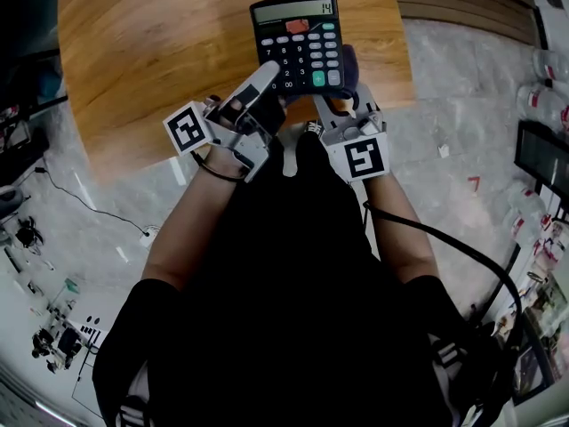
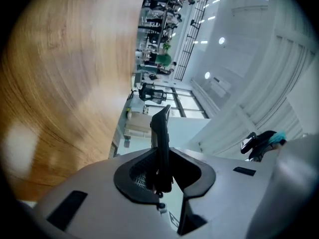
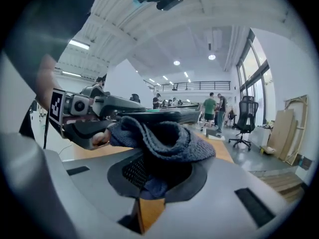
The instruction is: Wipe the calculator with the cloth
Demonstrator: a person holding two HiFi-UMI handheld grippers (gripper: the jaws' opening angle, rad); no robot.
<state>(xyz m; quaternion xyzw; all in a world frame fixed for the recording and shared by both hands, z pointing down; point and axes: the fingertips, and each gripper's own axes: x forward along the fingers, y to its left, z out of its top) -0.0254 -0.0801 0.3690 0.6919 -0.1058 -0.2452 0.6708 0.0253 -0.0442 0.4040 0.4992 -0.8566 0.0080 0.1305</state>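
Two grippers, one calculator, one cloth, one wooden table (image 1: 151,52). The left gripper (image 1: 265,85) is clenched on the calculator's (image 1: 298,43) lower-left corner, holding it above the table's near edge. The right gripper (image 1: 342,96), at the calculator's lower right, grips the bunched dark blue-grey cloth (image 1: 350,64), which lies against the calculator's lower-right edge.
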